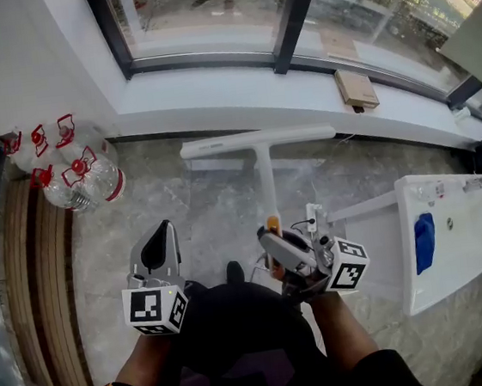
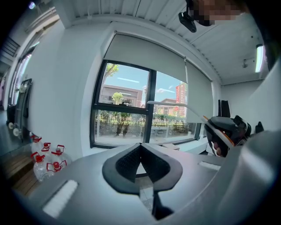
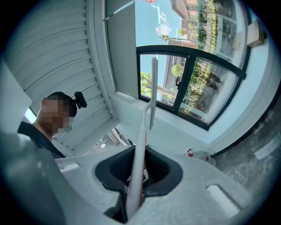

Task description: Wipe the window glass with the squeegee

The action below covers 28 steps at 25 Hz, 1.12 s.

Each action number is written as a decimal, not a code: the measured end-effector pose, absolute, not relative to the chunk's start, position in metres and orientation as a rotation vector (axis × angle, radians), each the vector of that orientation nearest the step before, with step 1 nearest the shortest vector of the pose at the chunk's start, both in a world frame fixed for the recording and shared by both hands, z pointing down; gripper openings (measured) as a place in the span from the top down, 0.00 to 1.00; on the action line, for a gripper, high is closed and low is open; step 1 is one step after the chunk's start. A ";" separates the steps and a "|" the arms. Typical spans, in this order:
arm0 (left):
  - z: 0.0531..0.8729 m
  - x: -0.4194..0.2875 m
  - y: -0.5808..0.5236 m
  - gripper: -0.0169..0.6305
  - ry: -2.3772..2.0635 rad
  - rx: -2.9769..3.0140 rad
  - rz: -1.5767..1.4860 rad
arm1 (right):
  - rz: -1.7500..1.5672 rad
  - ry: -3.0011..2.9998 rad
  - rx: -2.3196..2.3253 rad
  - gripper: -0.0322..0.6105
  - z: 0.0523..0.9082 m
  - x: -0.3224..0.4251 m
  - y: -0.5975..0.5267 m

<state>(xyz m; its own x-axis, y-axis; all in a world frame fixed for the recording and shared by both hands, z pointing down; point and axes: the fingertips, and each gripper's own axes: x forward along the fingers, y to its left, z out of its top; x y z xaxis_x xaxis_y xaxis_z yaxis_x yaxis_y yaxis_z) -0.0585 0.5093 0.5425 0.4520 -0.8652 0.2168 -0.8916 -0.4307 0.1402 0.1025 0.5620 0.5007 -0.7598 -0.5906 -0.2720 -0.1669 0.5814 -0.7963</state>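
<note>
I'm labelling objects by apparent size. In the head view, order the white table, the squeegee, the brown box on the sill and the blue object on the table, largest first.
1. white table
2. squeegee
3. brown box and blue object: about alike, and the box lies farther away, so unranked.

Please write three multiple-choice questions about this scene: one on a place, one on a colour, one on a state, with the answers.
1. Where does the cardboard box lie?
A. on the floor
B. on the windowsill
C. on a table

2. What colour are the caps of the water bottles?
A. blue
B. green
C. red

3. What does the right gripper hold?
A. nothing
B. the squeegee
C. a cloth

1 B: it rests on that white ledge.
2 C: the caps are red.
3 B: its fingers are shut on the white handle.
</note>
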 end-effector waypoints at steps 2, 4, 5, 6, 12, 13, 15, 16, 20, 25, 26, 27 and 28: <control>0.540 -0.051 0.508 0.95 -1.523 2.492 0.168 | -1.074 2.294 -0.610 0.88 0.501 0.107 0.563; 0.537 -0.046 0.507 0.95 -1.526 2.509 0.175 | -1.070 2.294 -0.618 0.88 0.502 0.112 0.564; 0.535 -0.044 0.507 0.95 -1.529 2.517 0.177 | -1.069 2.295 -0.621 0.88 0.503 0.113 0.564; 0.533 -0.043 0.507 0.95 -1.534 2.524 0.178 | -1.070 2.297 -0.623 0.88 0.504 0.114 0.564; 0.521 -0.046 0.505 0.95 -1.572 2.531 0.180 | -1.096 2.307 -0.615 0.88 0.508 0.109 0.557; 0.519 -0.048 0.503 0.95 -1.577 2.526 0.180 | -1.102 2.306 -0.615 0.88 0.508 0.107 0.554; 0.518 -0.053 0.497 0.95 -1.585 2.518 0.177 | -1.114 2.308 -0.618 0.88 0.509 0.102 0.546; 0.520 -0.057 0.492 0.95 -1.587 2.512 0.175 | -1.119 2.310 -0.621 0.88 0.510 0.099 0.540; 0.530 -0.064 0.466 0.95 -1.565 2.480 0.166 | -1.130 2.319 -0.659 0.88 0.510 0.091 0.517; 0.540 -0.071 0.419 0.95 -1.506 2.496 0.147 | -1.142 2.304 -0.724 0.88 0.514 0.082 0.474; 0.544 -0.075 0.407 0.95 -1.490 2.493 0.148 | -1.140 2.303 -0.735 0.88 0.514 0.077 0.462; 0.548 -0.078 0.395 0.95 -1.472 2.488 0.151 | -1.139 2.302 -0.745 0.88 0.513 0.072 0.450; 0.552 -0.082 0.383 0.95 -1.453 2.483 0.155 | -1.139 2.300 -0.754 0.88 0.512 0.067 0.437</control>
